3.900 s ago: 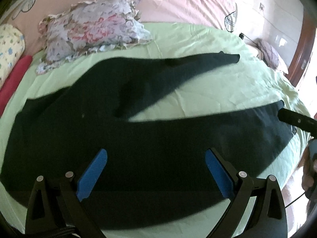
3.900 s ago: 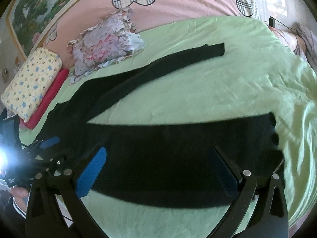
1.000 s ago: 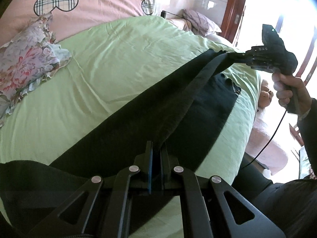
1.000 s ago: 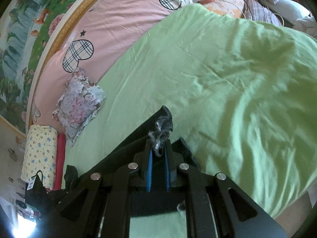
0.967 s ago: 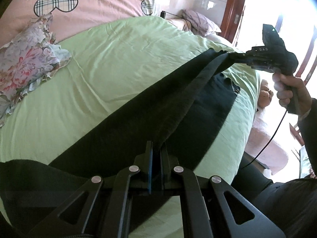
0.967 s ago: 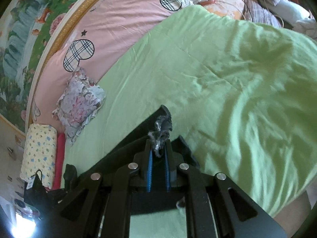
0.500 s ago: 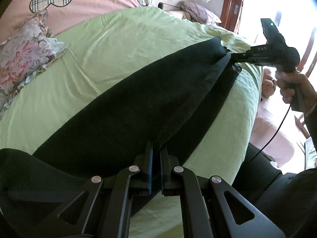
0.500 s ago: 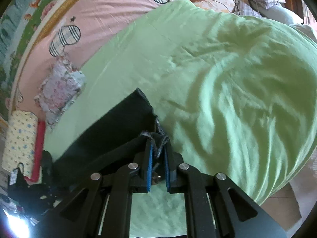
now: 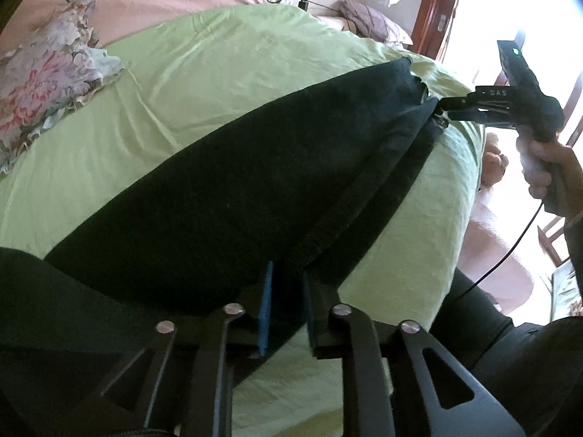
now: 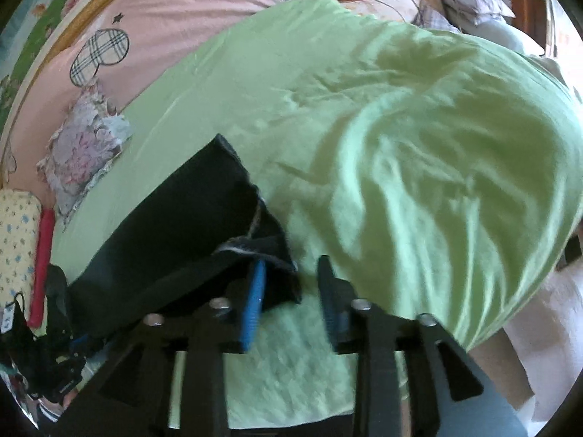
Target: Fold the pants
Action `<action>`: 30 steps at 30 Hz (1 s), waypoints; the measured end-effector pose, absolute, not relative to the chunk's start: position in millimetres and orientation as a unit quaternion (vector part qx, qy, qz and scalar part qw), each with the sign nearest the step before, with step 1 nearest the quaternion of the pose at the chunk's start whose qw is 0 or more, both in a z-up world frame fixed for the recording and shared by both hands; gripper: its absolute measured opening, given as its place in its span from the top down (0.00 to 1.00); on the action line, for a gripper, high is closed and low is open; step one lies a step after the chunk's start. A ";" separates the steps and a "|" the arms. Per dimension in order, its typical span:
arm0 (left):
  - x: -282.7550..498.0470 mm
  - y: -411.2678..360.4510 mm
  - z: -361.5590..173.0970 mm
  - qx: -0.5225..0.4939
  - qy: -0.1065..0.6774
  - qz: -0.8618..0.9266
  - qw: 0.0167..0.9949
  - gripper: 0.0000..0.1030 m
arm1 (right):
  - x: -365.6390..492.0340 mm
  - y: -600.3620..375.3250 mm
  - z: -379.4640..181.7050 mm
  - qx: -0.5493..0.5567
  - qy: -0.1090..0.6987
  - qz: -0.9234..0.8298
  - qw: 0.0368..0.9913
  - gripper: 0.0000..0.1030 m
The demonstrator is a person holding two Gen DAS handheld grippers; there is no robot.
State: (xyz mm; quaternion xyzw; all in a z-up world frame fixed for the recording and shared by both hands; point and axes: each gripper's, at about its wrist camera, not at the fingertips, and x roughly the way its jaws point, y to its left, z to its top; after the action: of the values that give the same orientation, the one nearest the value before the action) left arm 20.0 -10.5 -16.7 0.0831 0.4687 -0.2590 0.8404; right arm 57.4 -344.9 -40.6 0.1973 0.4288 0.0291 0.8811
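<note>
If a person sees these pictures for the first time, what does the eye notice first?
First, the black pants, one leg laid over the other, stretching across the green bedsheet. Next, each gripper at one end: the left gripper and the right gripper, whose jaws have just been opening, with cloth between them.

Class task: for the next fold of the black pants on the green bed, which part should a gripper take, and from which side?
Probably the cuff end of the black pants, where both legs lie stacked, approached from the near bed edge. Its corner curls up off the green sheet, between the right gripper jaws, which have just been opening.
</note>
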 end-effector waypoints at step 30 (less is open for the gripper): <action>-7.0 133.4 23.9 -0.038 0.421 -0.112 0.899 0.58 | 70.7 -191.1 -13.2 0.163 0.428 0.215 0.863 0.54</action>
State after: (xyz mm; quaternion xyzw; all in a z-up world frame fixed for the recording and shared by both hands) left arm -7.0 133.4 23.9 -0.0378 0.4206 -0.1122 0.8995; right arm 70.7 -191.1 -13.2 0.1628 0.4279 0.2145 0.8628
